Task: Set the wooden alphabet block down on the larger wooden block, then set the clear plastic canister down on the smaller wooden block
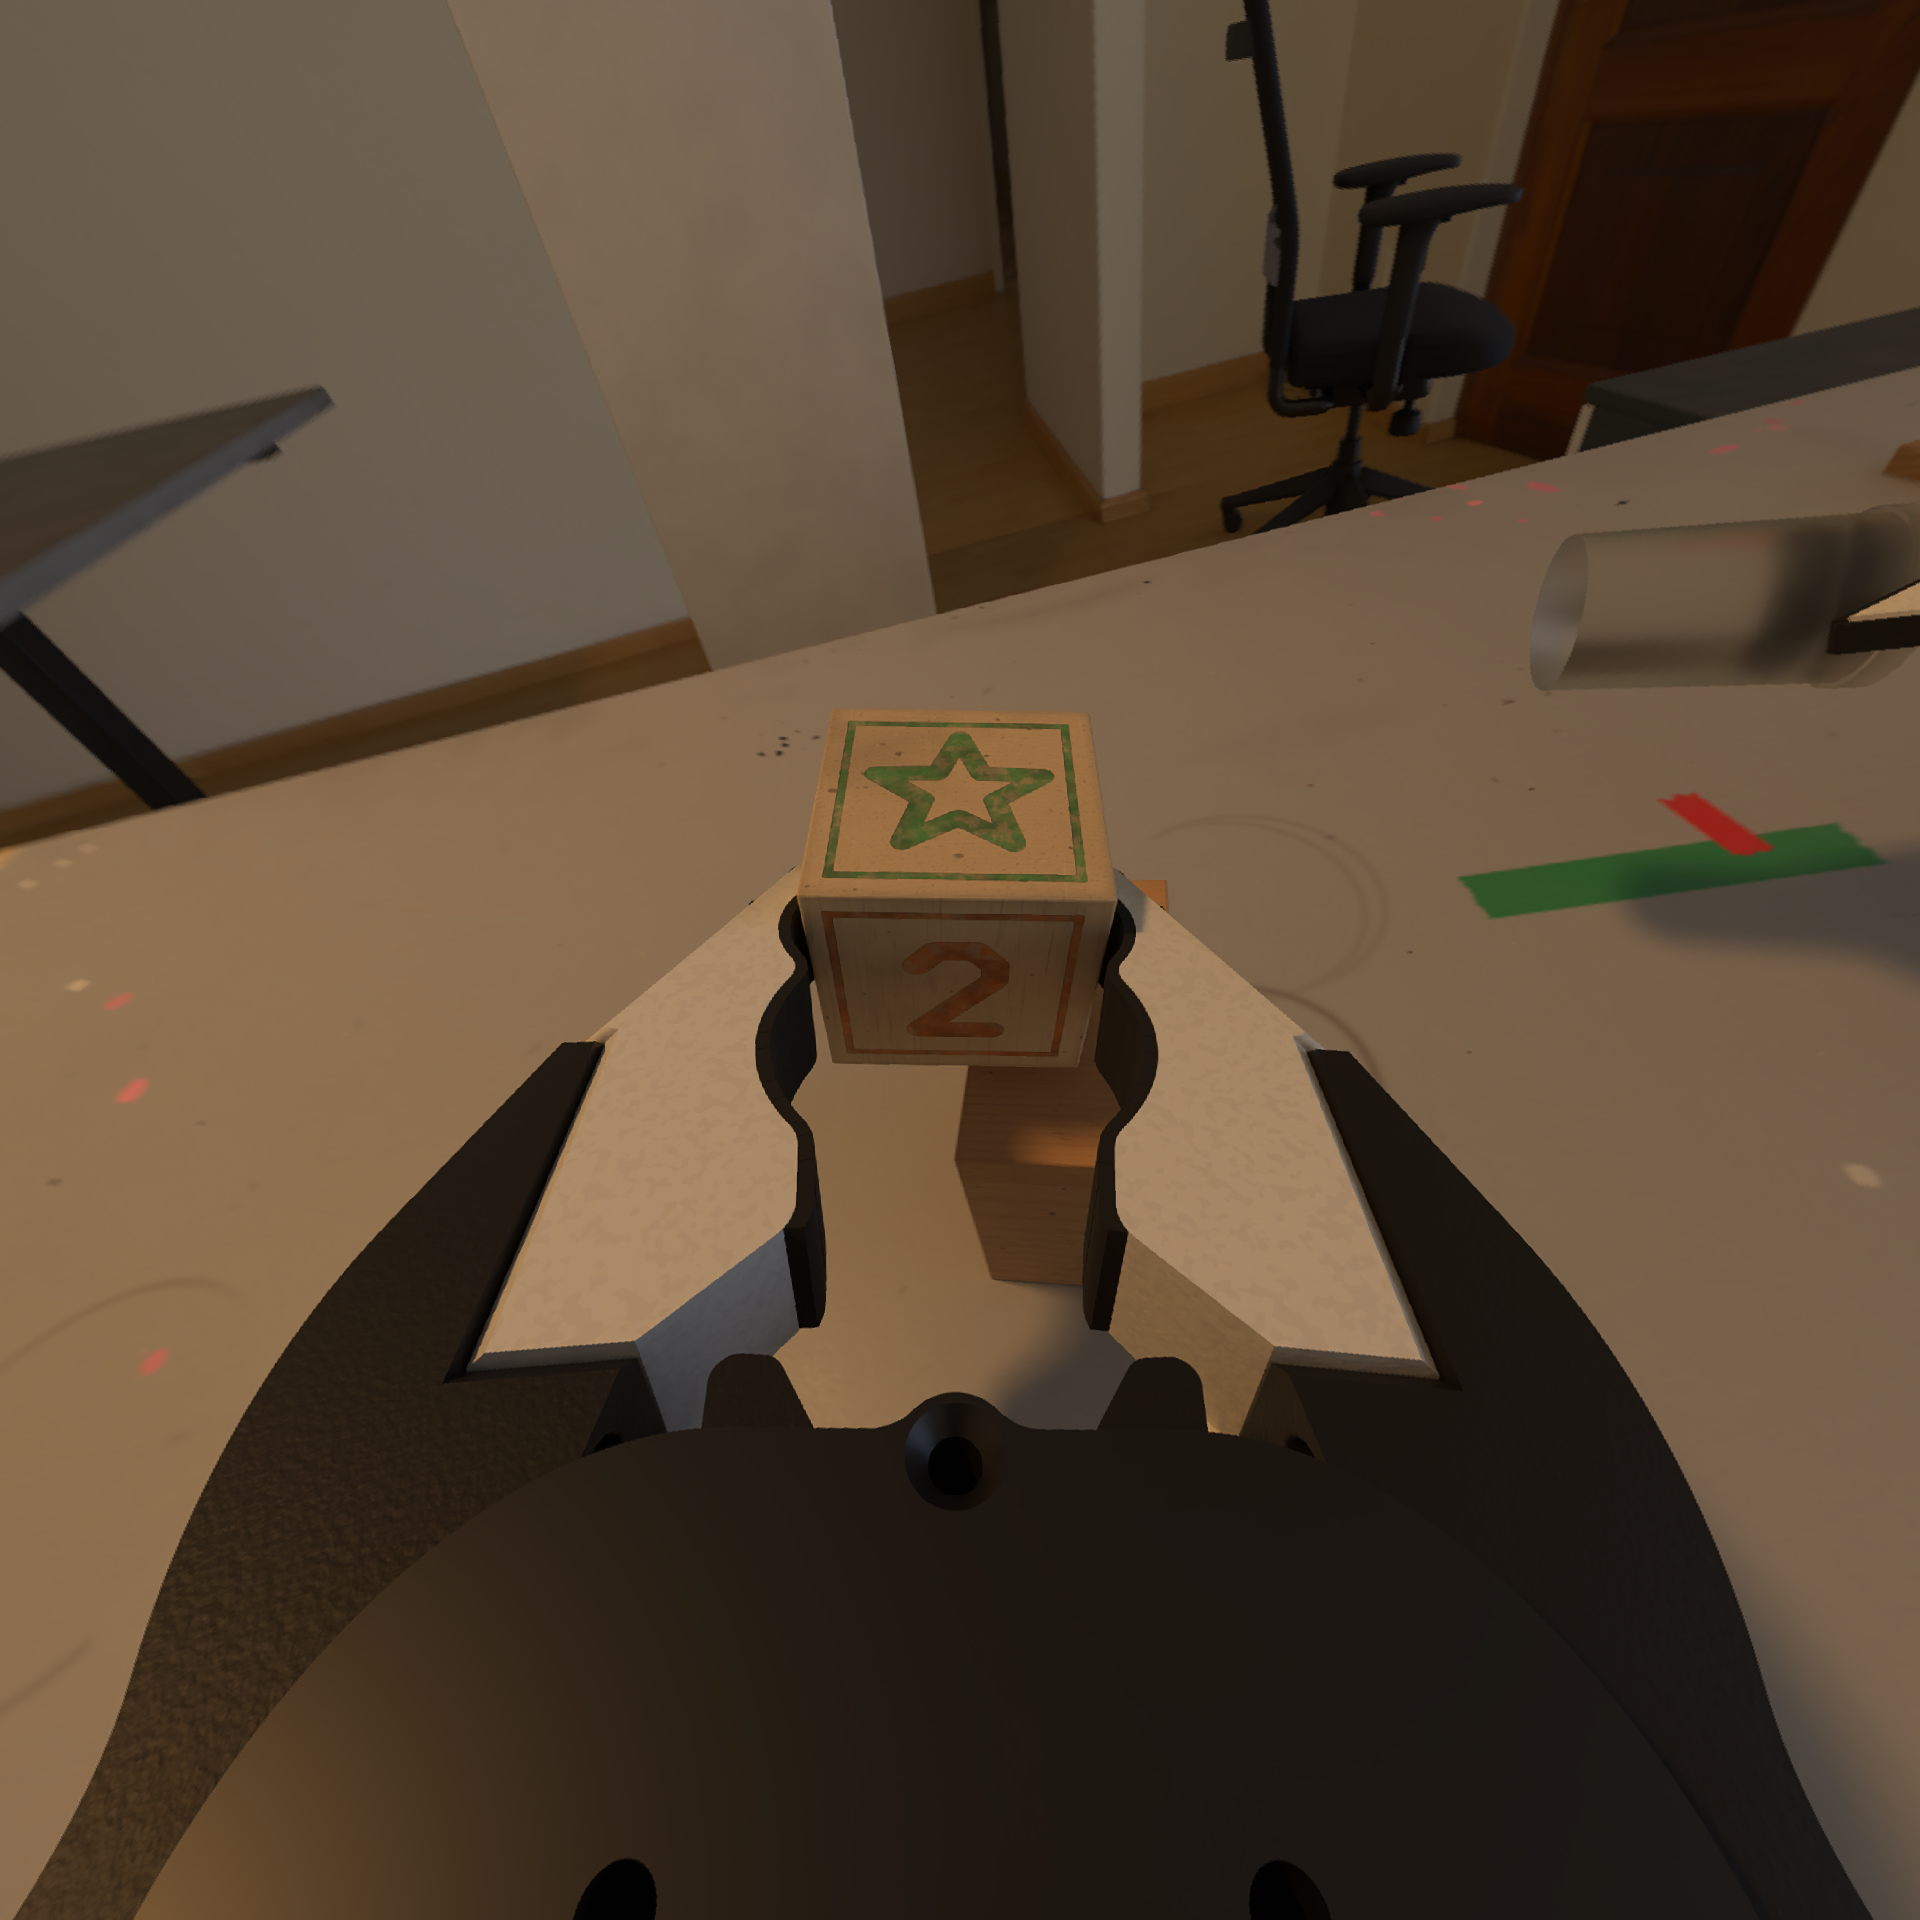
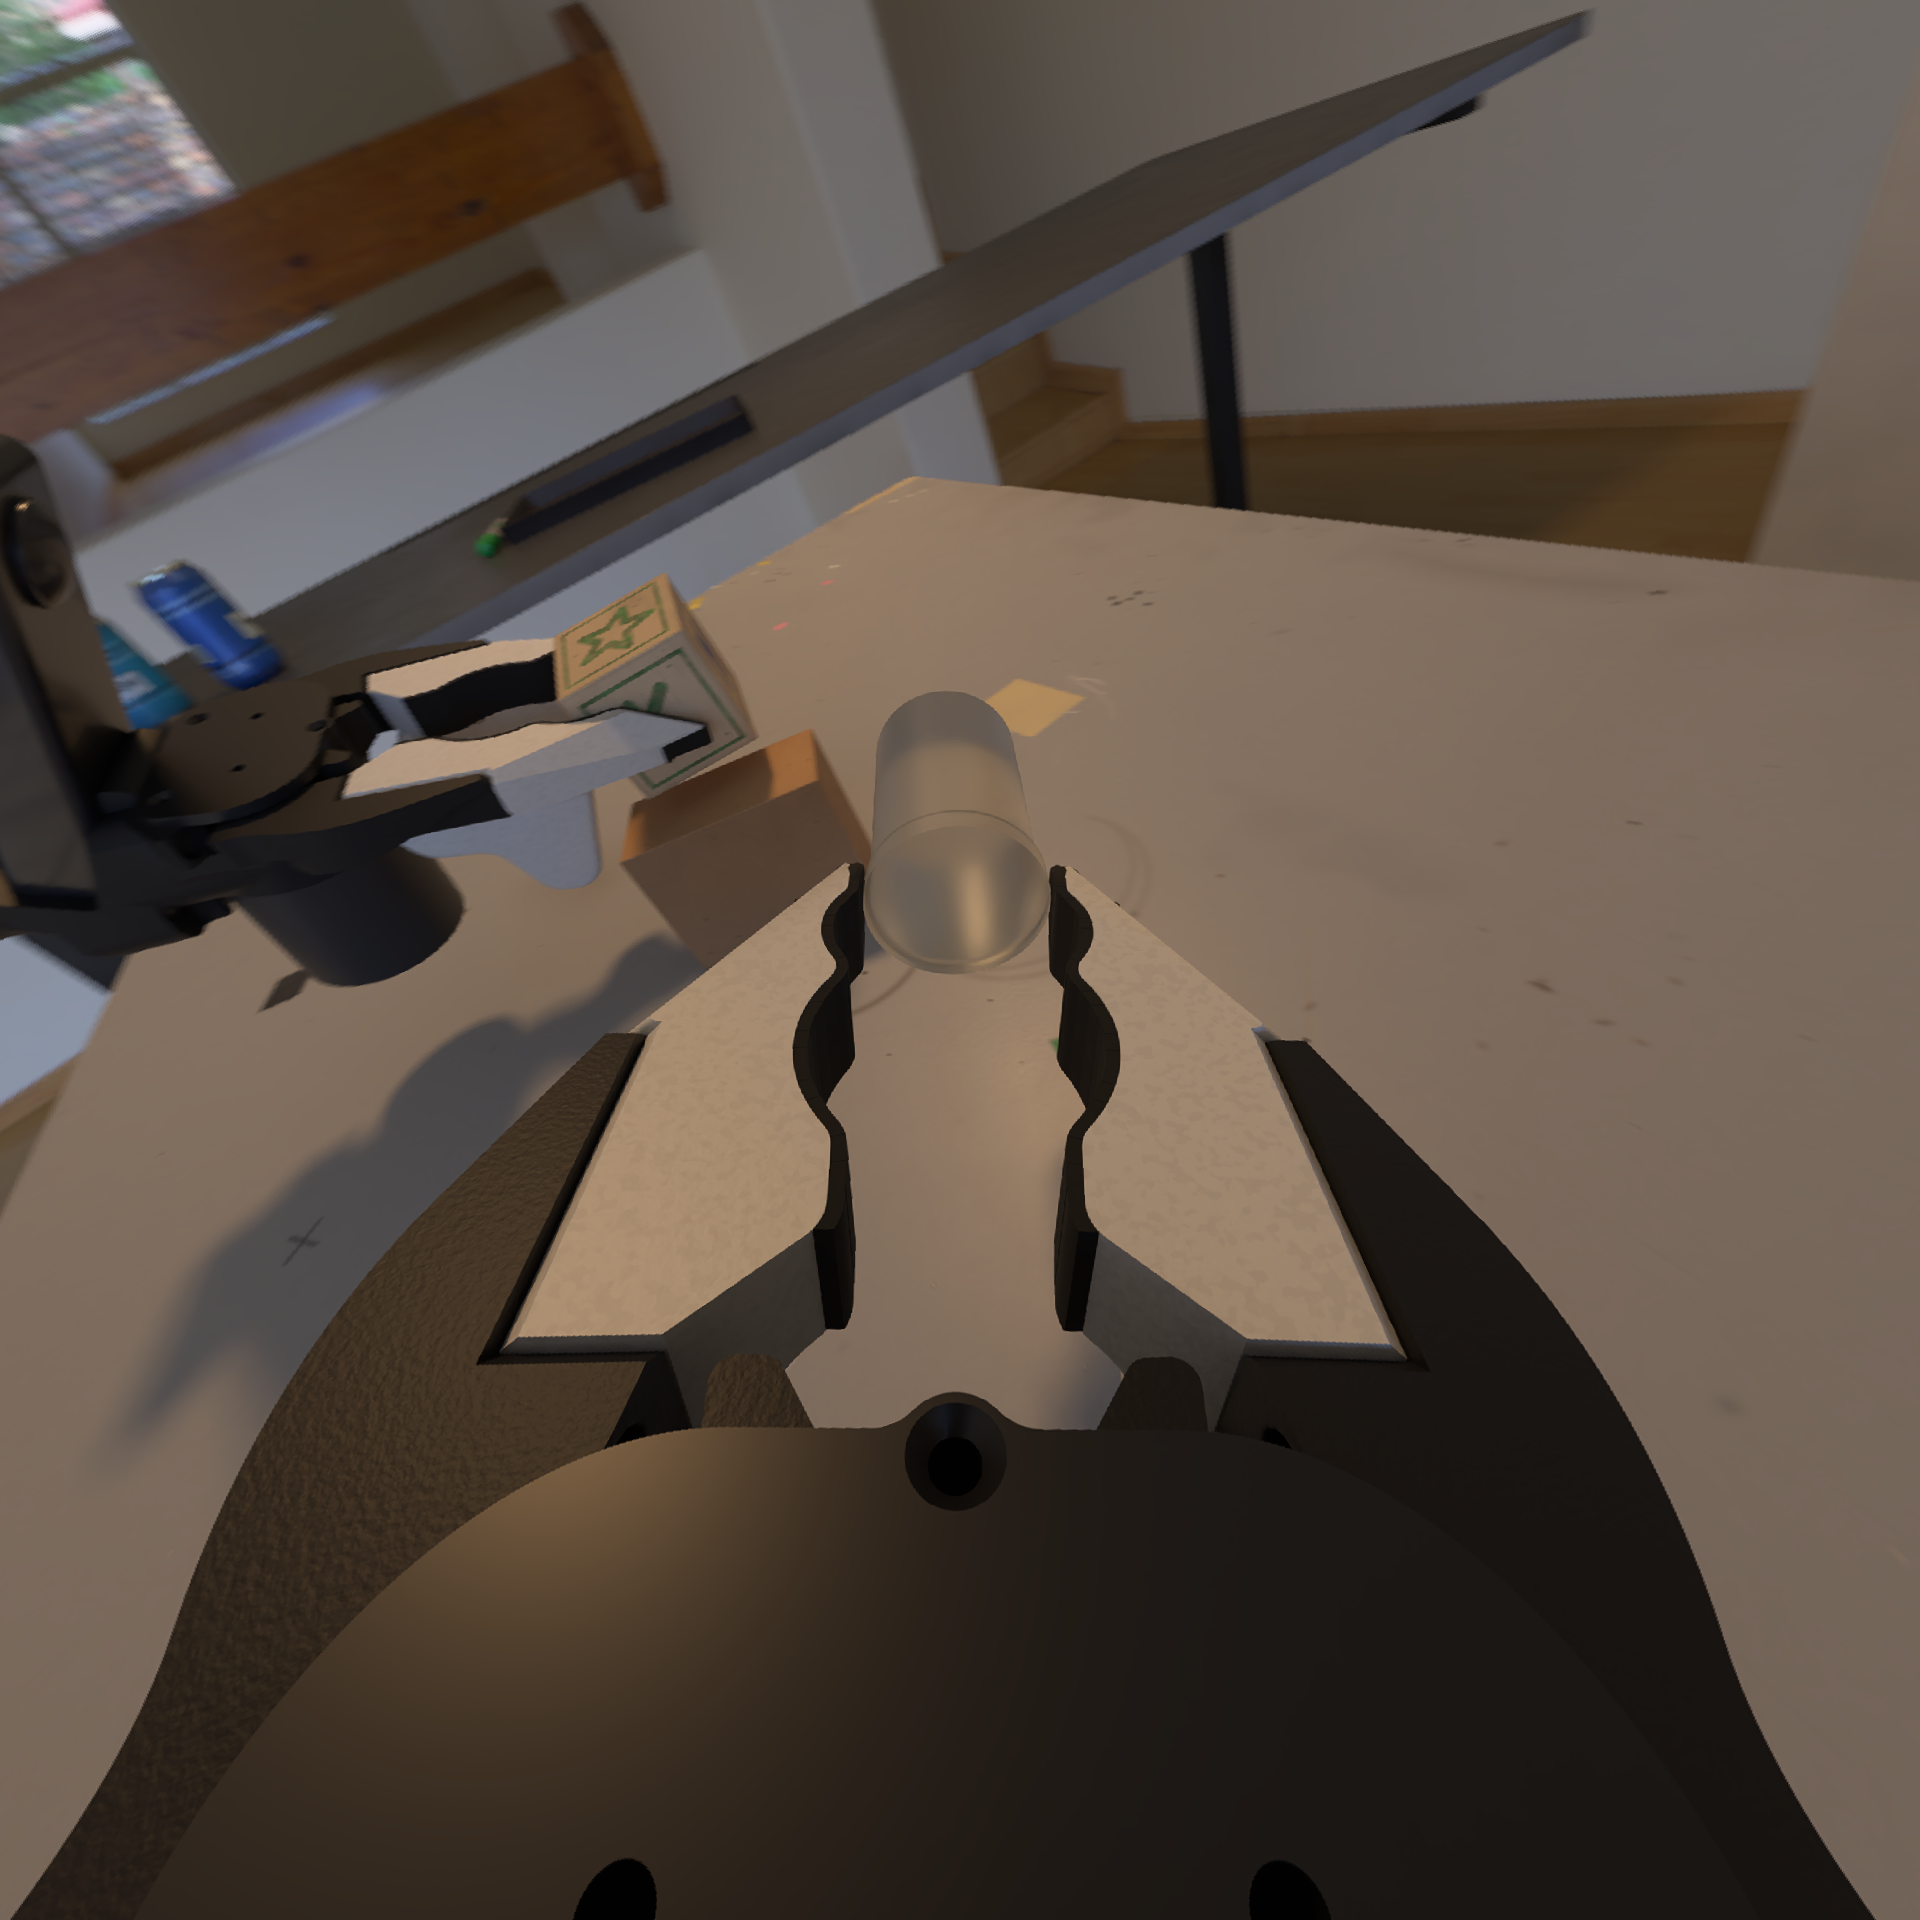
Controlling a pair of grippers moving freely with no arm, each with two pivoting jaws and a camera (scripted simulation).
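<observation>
My left gripper (image 1: 954, 920) is shut on the wooden alphabet block (image 1: 954, 800), which has a green star on top. It holds the block just above a plain wooden block (image 1: 1023, 1174) standing on the table. I cannot tell if they touch. The right wrist view shows that gripper (image 2: 623, 696), the alphabet block (image 2: 623, 639) and the wooden block (image 2: 738, 842) at left. My right gripper (image 2: 956, 878) is shut on the clear plastic canister (image 2: 951, 821) and holds it lying level above the table. The canister also shows in the left wrist view (image 1: 1683, 608). A small tan piece (image 2: 1029, 707) lies beyond it.
The beige table (image 1: 1351, 1143) carries green and red tape (image 1: 1662, 868) to the right. Blue cans (image 2: 208, 623) stand at the far left. Its far edge (image 1: 1143, 582) runs close behind the blocks. Beyond it stand a black desk (image 2: 1039, 260) and an office chair (image 1: 1382, 332).
</observation>
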